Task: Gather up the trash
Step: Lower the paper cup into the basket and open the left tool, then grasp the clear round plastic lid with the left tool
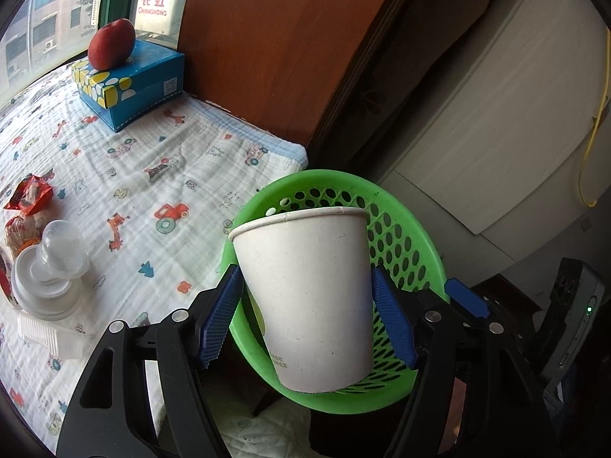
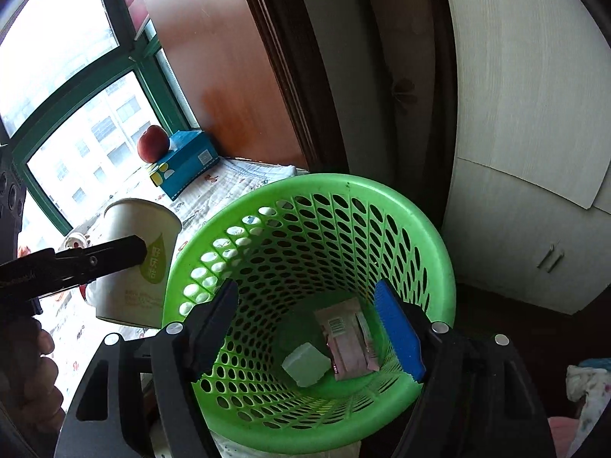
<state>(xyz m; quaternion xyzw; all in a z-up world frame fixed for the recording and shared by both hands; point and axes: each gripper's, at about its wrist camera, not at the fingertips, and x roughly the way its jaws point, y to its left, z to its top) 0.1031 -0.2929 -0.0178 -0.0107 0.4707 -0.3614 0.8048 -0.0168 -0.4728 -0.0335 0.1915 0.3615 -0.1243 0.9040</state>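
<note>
My left gripper (image 1: 307, 313) is shut on a white paper cup (image 1: 305, 297) and holds it upright just in front of the rim of a green perforated basket (image 1: 412, 236). The cup also shows in the right wrist view (image 2: 133, 263), left of the basket (image 2: 431, 229), pinched by the left gripper's fingers (image 2: 114, 253). My right gripper (image 2: 317, 328) is open over the basket's mouth. Inside the basket lie a pink wrapper (image 2: 349, 337) and a white block (image 2: 305, 364). Red snack wrappers (image 1: 28, 194) lie on the patterned cloth at the left.
A blue tissue box (image 1: 130, 84) with a red apple (image 1: 111, 44) on it stands at the back by the window. A clear plastic lid and white pieces (image 1: 49, 271) lie at the left. A wooden panel (image 1: 286, 38) and white cabinet (image 1: 496, 114) stand behind.
</note>
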